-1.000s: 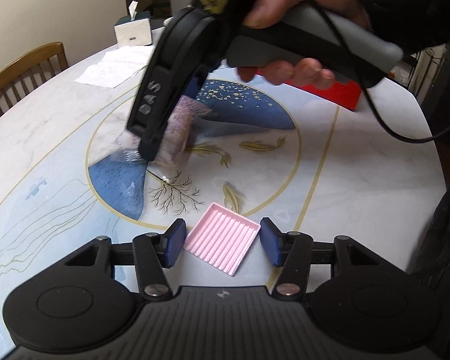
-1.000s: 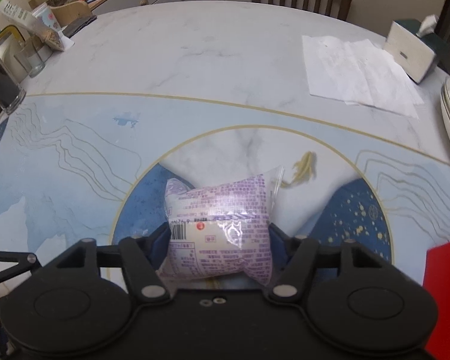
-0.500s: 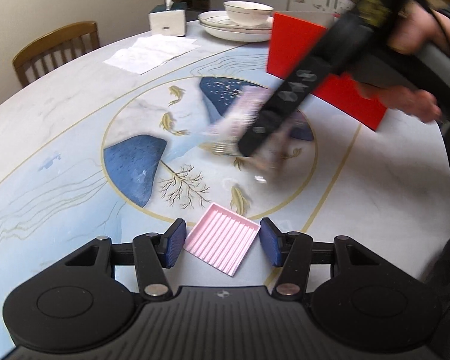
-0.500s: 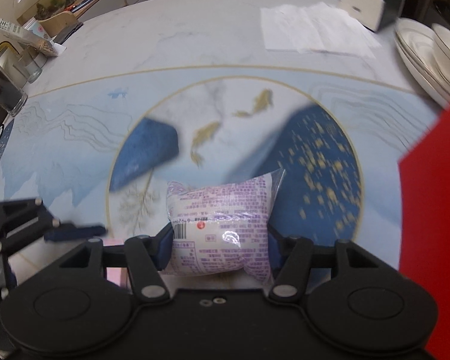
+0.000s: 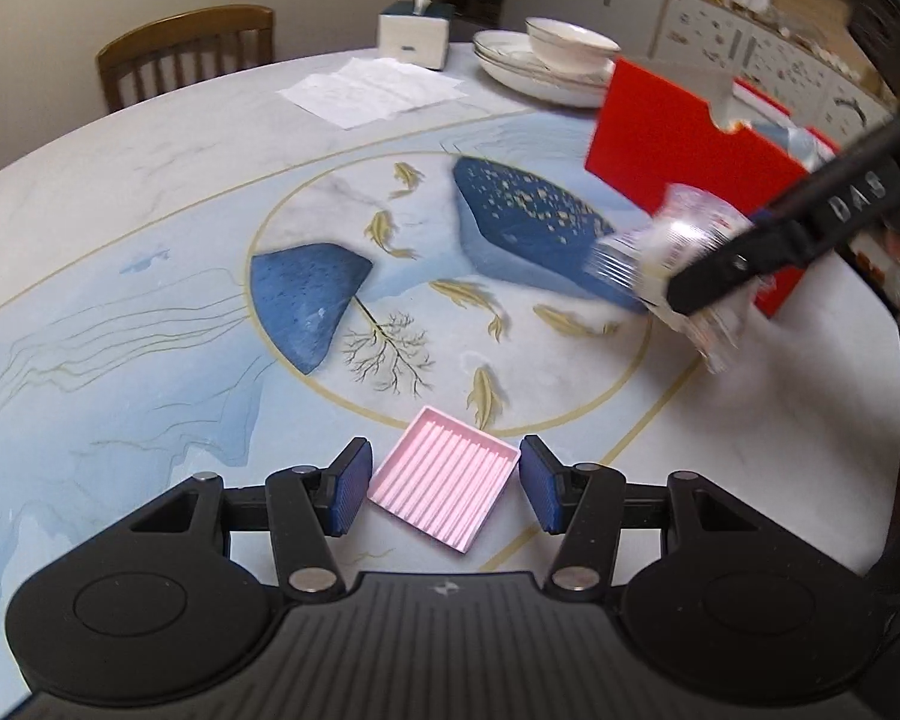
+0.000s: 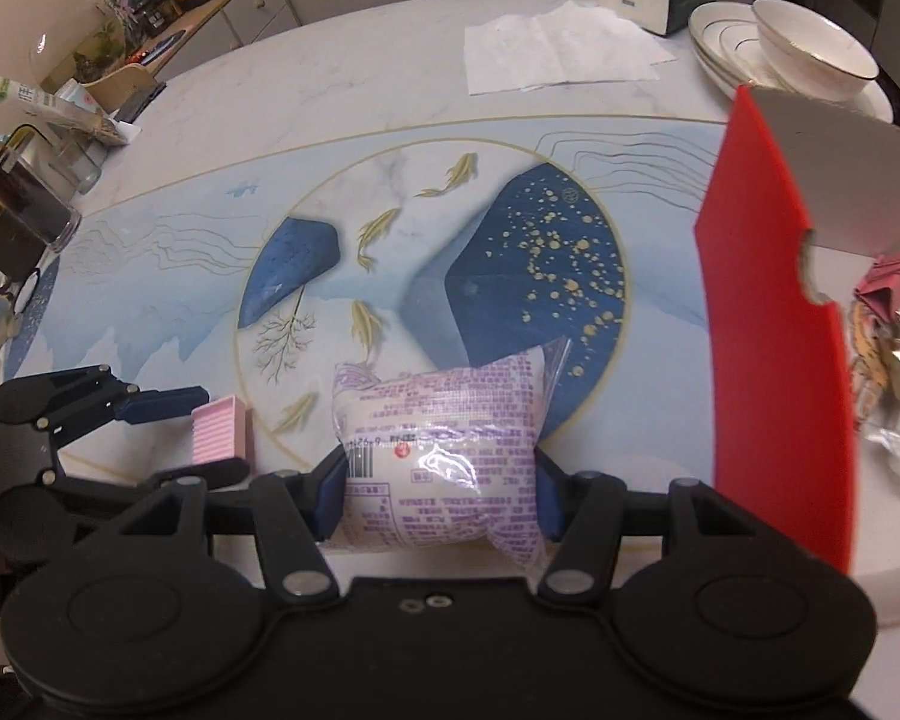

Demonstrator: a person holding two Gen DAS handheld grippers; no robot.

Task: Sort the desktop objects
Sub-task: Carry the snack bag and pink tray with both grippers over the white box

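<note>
My right gripper [image 6: 441, 495] is shut on a purple-printed snack packet [image 6: 444, 438] and holds it above the table, just left of a red box [image 6: 774, 360]. In the left wrist view the packet [image 5: 678, 252] and right gripper [image 5: 768, 240] show blurred in front of the red box [image 5: 678, 138]. My left gripper [image 5: 444, 480] is open, its blue pads on either side of a pink ribbed tray [image 5: 444, 480] that lies on the table. The tray also shows in the right wrist view [image 6: 222, 429], beside the left gripper [image 6: 168, 420].
The red box holds wrappers and a binder clip [image 6: 888, 288]. White plates and a bowl [image 5: 564, 54], a tissue box [image 5: 414, 30] and paper sheets [image 5: 372, 90] lie at the far side. Glass jars [image 6: 24, 204] stand at the left edge. A chair [image 5: 192, 54] stands behind.
My right gripper has carried the packet from the table's middle to the right, up to the red box. My left gripper stays open around the pink tray.
</note>
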